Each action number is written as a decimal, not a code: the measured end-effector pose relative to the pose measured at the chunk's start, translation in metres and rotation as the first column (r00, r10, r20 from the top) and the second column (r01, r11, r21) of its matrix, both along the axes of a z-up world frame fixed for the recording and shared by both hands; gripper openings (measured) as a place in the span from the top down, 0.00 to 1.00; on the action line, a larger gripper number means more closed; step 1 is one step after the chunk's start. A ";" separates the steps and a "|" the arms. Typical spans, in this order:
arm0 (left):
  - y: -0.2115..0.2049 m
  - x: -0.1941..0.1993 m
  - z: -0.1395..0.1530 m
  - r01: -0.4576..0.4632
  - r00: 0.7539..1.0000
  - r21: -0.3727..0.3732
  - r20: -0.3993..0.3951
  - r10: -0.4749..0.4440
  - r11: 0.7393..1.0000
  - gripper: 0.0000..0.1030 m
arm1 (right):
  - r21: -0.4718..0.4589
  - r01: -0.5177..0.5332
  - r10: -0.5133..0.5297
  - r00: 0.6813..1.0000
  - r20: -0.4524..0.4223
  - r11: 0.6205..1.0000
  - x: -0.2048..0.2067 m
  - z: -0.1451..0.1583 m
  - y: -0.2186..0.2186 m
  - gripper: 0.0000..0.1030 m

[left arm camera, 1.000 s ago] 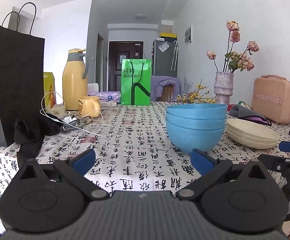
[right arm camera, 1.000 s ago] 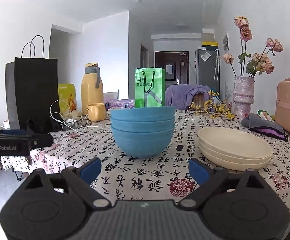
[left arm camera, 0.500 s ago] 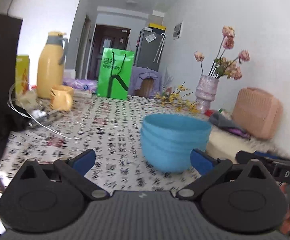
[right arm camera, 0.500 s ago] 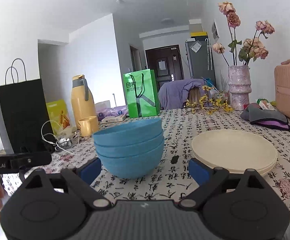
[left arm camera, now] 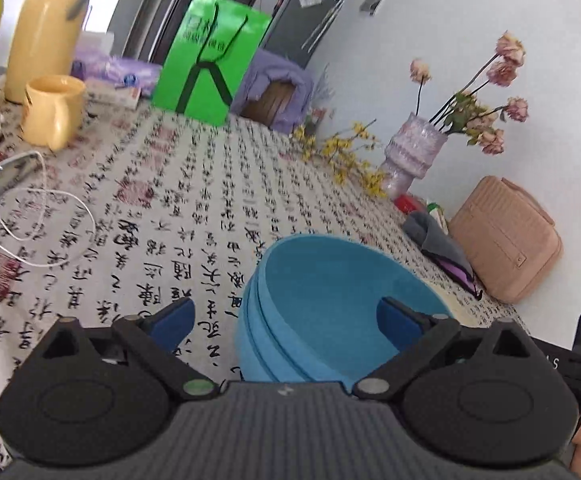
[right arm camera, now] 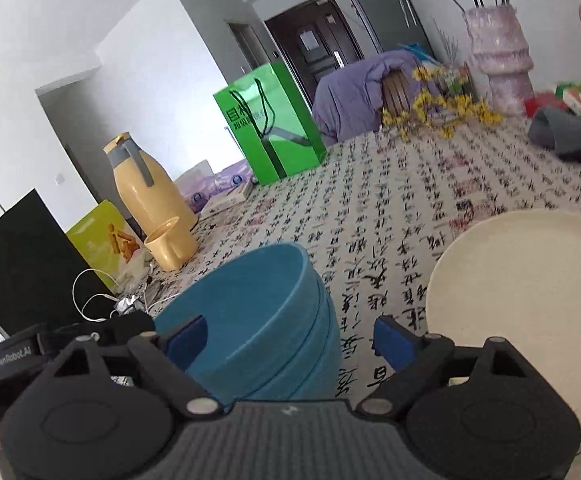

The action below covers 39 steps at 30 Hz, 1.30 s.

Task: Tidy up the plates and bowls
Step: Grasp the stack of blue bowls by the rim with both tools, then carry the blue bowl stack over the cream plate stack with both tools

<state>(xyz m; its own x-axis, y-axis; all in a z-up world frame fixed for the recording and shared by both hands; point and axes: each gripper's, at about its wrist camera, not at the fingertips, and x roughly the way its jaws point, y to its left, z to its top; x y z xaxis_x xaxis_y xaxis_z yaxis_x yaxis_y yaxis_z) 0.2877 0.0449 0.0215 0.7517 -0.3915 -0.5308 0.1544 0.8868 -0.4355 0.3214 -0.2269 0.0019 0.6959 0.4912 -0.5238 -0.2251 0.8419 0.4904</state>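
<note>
A stack of three blue bowls stands on the table with the calligraphy-print cloth. My left gripper is open and straddles the stack's left rim: one blue pad outside, one over the bowl's inside. In the right wrist view the bowls sit left of a stack of cream plates. My right gripper is open and straddles the stack's right rim, its left pad over the inside, its right pad between bowls and plates.
A yellow mug, yellow thermos, green paper bag and white cable lie at the far left. A flower vase, grey-purple cloth and pink case are at the right. A black bag stands at the left edge.
Both grippers have risen, tilted down and closed in on the blue bowl stack from either side. Earlier they faced it from table height at a distance. Both jaws stay open.
</note>
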 end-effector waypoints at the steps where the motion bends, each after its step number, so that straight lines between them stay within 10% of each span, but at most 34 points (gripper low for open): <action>1: -0.001 0.007 -0.003 0.009 1.000 0.000 -0.019 -0.009 1.000 0.12 | 0.026 -0.002 0.003 0.999 -0.037 1.000 0.008 -0.007 -0.001 0.18; 7: 0.000 0.045 -0.020 0.093 0.969 -0.008 -0.227 -0.092 0.996 0.47 | 0.048 -0.042 0.051 0.977 -0.209 0.998 0.044 -0.021 -0.003 0.37; 14: 0.004 0.069 -0.022 0.188 0.918 -0.010 -0.355 -0.179 0.982 0.61 | 0.023 -0.187 0.182 0.909 -0.374 0.982 0.078 -0.018 0.004 0.56; 24: 0.015 0.092 -0.034 0.332 0.776 -0.115 -0.531 -0.340 0.936 0.58 | -0.016 -0.304 0.260 0.840 -0.476 0.953 0.104 -0.021 0.022 0.65; 39: 0.027 0.100 -0.020 0.271 0.811 -0.095 -0.514 -0.281 0.958 0.71 | -0.009 -0.377 0.319 0.794 -0.518 0.926 0.125 -0.011 0.024 0.71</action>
<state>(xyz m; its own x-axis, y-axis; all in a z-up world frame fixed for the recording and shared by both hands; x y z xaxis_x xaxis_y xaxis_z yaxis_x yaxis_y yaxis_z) 0.3874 0.0721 0.0012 0.2279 -0.5531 -0.8014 0.1401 0.8331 -0.5351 0.4465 -0.2024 -0.0093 0.1176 0.5704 -0.8129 -0.2627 0.8073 0.5284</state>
